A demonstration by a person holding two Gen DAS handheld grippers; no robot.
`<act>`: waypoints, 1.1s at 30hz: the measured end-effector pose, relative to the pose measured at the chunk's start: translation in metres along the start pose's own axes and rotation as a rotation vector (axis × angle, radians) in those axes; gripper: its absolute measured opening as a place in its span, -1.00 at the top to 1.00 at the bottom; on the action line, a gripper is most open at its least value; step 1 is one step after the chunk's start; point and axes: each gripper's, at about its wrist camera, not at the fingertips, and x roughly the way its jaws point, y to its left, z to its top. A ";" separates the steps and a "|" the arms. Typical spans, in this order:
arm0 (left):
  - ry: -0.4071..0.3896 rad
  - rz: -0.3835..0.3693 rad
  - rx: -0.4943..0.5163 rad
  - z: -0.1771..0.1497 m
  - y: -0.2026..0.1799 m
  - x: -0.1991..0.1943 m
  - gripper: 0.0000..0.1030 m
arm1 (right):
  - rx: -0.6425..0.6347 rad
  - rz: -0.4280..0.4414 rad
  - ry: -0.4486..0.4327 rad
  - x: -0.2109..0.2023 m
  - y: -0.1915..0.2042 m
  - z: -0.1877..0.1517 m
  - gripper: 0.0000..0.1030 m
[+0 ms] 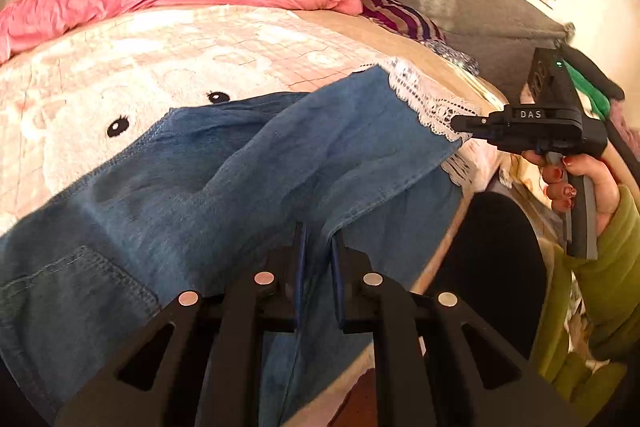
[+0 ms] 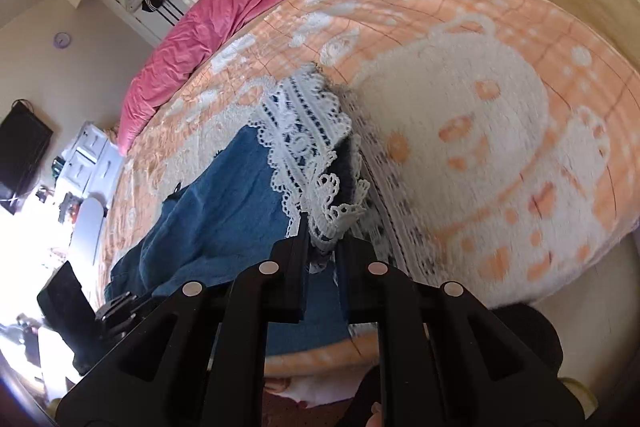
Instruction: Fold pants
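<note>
A: Where are the pants (image 1: 224,163) right now?

B: Spread across the bed (image 1: 432,67), on the peach bear blanket (image 2: 500,115). In the left wrist view the denim fills the middle and lower left of the frame, with the lace hem (image 1: 428,103) reaching toward the centre right.

A: And the claws?

B: The left claw (image 1: 318,247) sits at bottom centre, its jaws nearly together with a fold of denim running between them, so I judge it pinched on the pants. The right claw (image 2: 322,239) has the lace trim bunched between its jaws at lower centre of its own view; it looks clamped on that hem. From the left view you can also see it at centre right, its tip touching the lace.

A: What could spoil the fold?

B: Mostly the lace. It is thin and openwork, so a bite on trim alone could slip off or snag when the leg is carried over. The hem also sits near the bed's edge at right, so a dropped leg could slide off the side.

A: Anything else?

B: The denim is rumpled in the middle. If the two claws pull unevenly, those wrinkles would be trapped in the fold and the legs would not line up. The plush blanket may drag too.
</note>
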 end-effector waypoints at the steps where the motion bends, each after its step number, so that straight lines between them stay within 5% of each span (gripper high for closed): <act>1: -0.001 0.000 0.010 0.001 0.000 0.000 0.79 | 0.001 -0.012 0.010 -0.002 -0.005 -0.005 0.86; 9: 0.037 0.006 0.093 -0.016 -0.019 -0.004 0.79 | 0.031 -0.032 0.038 -0.012 -0.032 -0.024 0.34; 11: 0.049 0.003 0.095 -0.019 -0.019 -0.001 0.79 | 0.027 -0.038 0.030 -0.014 -0.037 -0.024 0.38; 13: 0.060 0.002 0.102 -0.021 -0.020 0.001 0.79 | -0.005 -0.041 0.036 -0.011 -0.037 -0.024 0.75; 15: 0.064 0.001 0.118 -0.022 -0.023 0.000 0.86 | -0.024 -0.057 0.037 -0.009 -0.035 -0.025 0.78; 21: 0.087 0.003 0.150 -0.031 -0.027 -0.007 0.86 | -0.057 -0.136 0.033 -0.009 -0.042 -0.024 0.75; 25: 0.129 0.028 0.164 -0.039 -0.027 0.003 0.86 | -0.091 -0.206 0.038 -0.011 -0.036 -0.028 0.42; 29: 0.116 0.009 0.125 -0.041 -0.020 -0.009 0.73 | -0.272 -0.219 -0.053 -0.034 0.002 -0.033 0.39; 33: 0.072 0.051 0.054 -0.043 -0.009 -0.036 0.31 | -0.565 -0.133 0.005 -0.017 0.062 -0.062 0.38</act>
